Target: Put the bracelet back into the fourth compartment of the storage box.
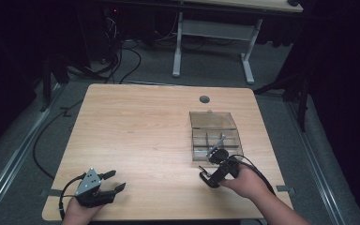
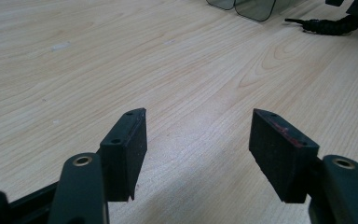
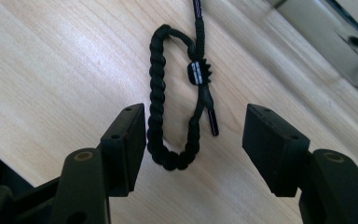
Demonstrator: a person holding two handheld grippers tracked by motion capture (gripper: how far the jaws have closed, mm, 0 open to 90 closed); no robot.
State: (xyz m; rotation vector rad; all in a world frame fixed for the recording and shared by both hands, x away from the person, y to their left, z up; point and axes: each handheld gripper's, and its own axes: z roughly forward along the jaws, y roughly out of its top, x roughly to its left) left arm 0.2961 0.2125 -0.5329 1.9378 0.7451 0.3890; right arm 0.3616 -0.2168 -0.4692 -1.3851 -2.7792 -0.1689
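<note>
While the person's left hand [image 1: 77, 211] rests at about seven o'clock on the light wooden surface [image 1: 140, 131], the left tool [image 1: 112, 182] it holds points toward three o'clock with its jaws spread wide and nothing between them. A grey three-cornered plate sits on top of it. In the left gripper view the left tool [image 2: 198, 149] hovers just over bare wood grain, both black pads apart, and far off at one o'clock lie the curved end of a black braided bracelet [image 2: 335, 23] and the lower edge of a clear box [image 2: 247, 7].

Moving toward the middle, the surface is bare up to a small round grommet hole [image 1: 204, 99] at about twelve o'clock.

Farther right, at about three o'clock, stands the clear box [image 1: 214, 136], a see-through plastic organiser with inner dividers; some small metal-looking item lies in its near compartments, too small to identify.

Just below the box, at about five o'clock, the right hand [image 1: 243, 180] holds the right tool [image 1: 215, 173], angled down toward the surface. The bracelet [image 1: 207, 179] lies flat on the wood right at its tip, outside the box and just beside its near edge. In the right gripper view the right tool [image 3: 193, 144] has its jaws spread, straddling the lower loop of the bracelet [image 3: 156, 112]. The left jaw appears to sit right beside the braid, though contact cannot be told; the right jaw stands clear of it. A short cord end with a toothed black toggle [image 3: 198, 72] lies between the jaws.
</note>
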